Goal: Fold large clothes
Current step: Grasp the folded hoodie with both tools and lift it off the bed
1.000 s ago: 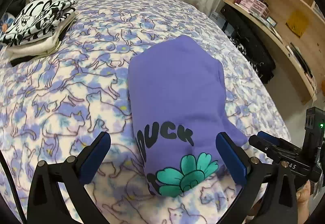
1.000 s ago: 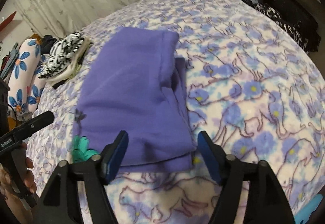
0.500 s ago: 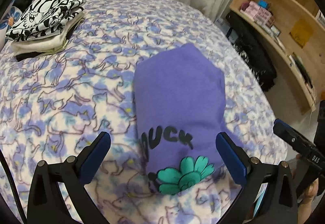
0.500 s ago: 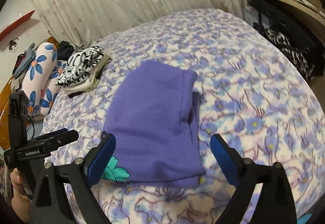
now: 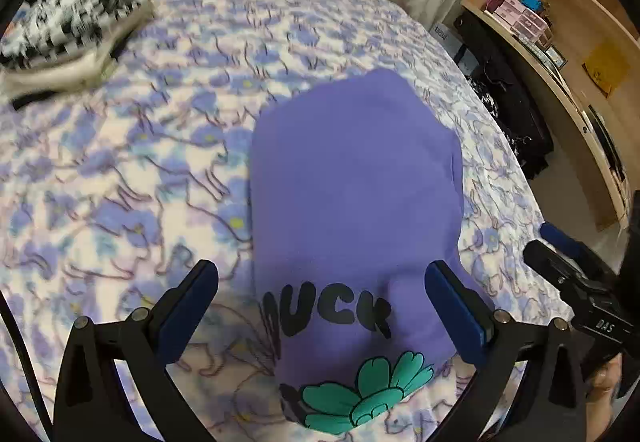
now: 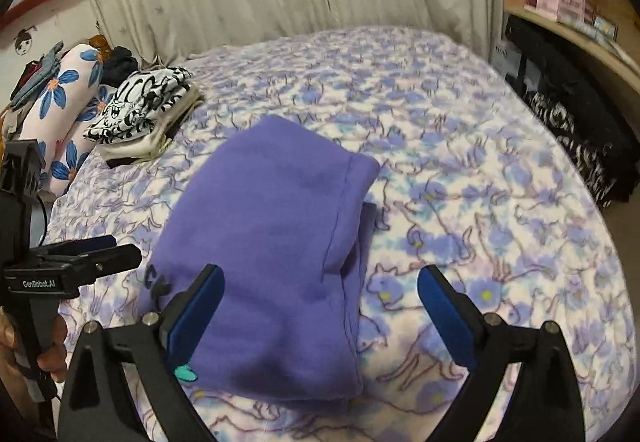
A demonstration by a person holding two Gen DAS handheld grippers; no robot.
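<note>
my left gripper (image 5: 322, 308) tilts steeply downward, its blue-padded jaws spread wide with nothing pinched between the pads. my right gripper (image 6: 320, 308) angles down likewise, jaws at full spread, pads pressing on nothing. in the right wrist view my left hand (image 6: 38, 350) wraps the left gripper's black handle at the frame's lower left edge; my right hand's fingers (image 5: 604, 388) show at the left view's lower right.
</note>
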